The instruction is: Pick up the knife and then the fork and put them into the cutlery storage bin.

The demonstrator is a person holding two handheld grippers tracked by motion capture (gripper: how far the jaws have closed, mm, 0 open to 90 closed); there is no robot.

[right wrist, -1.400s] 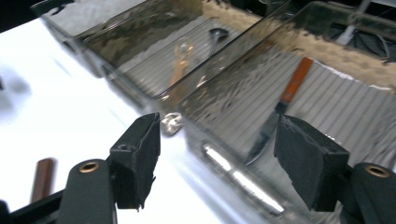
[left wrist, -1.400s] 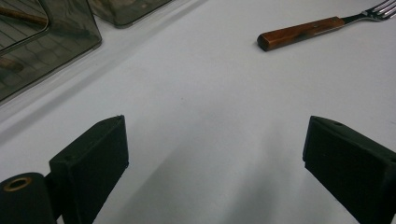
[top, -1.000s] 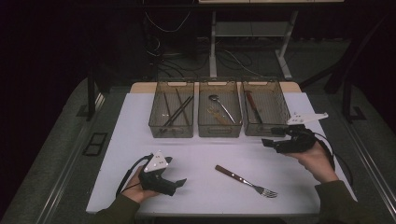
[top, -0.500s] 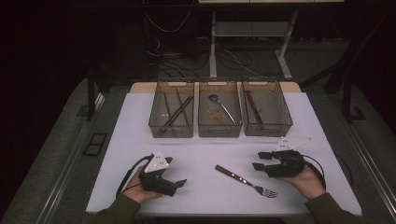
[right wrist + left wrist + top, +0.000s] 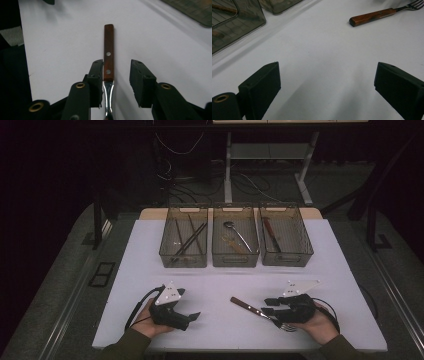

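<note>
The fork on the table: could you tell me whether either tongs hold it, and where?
Not yet held: the right tongs straddle the fork where handle meets neck.

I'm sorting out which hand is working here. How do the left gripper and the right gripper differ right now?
The left gripper has its jaws spread wide over bare white table, with nothing between them; the right gripper has narrower jaws, just closing, straddling the fork where handle meets metal. One jaw is against the fork, the other apart from it, so it is not yet gripped. Both are black, hand-held and low over the table.
</note>
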